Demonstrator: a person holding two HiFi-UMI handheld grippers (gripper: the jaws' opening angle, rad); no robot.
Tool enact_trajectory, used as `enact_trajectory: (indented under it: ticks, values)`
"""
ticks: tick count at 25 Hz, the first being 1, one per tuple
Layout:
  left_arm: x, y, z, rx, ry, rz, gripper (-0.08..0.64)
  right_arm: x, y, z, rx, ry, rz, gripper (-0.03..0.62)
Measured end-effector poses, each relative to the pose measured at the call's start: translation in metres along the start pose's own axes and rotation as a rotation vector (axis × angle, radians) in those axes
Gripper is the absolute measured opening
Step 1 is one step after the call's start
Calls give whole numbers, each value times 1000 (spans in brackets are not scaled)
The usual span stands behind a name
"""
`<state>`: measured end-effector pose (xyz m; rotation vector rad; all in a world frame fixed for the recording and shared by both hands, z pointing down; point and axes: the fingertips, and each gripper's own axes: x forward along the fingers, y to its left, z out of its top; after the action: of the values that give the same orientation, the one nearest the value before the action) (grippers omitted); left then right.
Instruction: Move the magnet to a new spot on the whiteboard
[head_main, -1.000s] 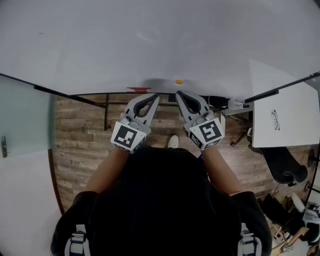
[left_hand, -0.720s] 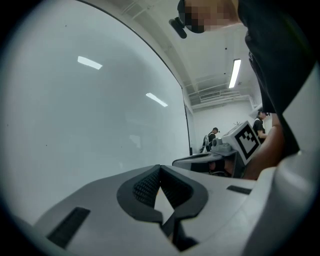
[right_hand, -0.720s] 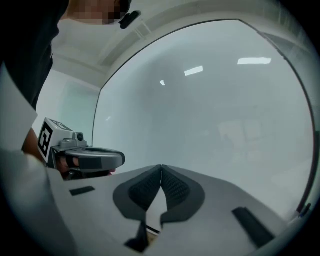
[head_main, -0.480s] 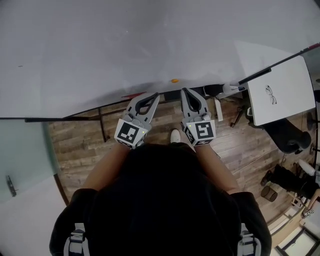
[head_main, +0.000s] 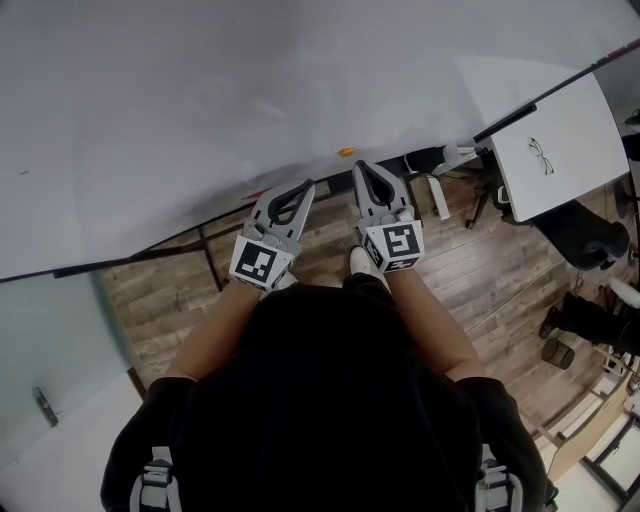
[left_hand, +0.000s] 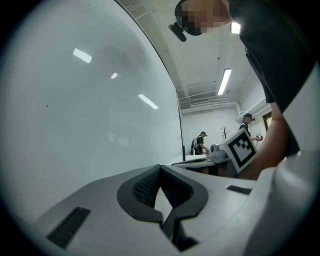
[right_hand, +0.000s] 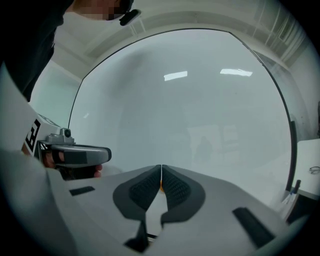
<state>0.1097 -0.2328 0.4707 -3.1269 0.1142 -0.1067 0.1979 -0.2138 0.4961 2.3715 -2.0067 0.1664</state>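
1. Grey jaws of my right gripper (right_hand: 161, 170) stand pressed together, the pads meeting along one thin line with nothing clamped between them.
2. Through the small gap under that line I see an orange sliver. It is the magnet (head_main: 346, 152), which sits on the whiteboard (head_main: 200, 90) just beyond the right gripper's tips, near the board's lower edge.
3. My left gripper (left_hand: 160, 170) is closed too, tips touching and empty, and points at the board just left of the right one.
4. Both grippers hang side by side close to the board. I cannot tell whether either touches it.
5. Further right stands a white table (head_main: 575, 170) with a pair of glasses (head_main: 541, 156) on it, and a wooden floor (head_main: 480, 280) lies below.
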Motion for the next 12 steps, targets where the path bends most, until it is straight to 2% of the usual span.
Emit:
enact_trajectory:
  ticks: [12]
  values:
    - [4, 4, -1, -4, -4, -34, 2, 15, -5, -19, -19, 24, -26, 64]
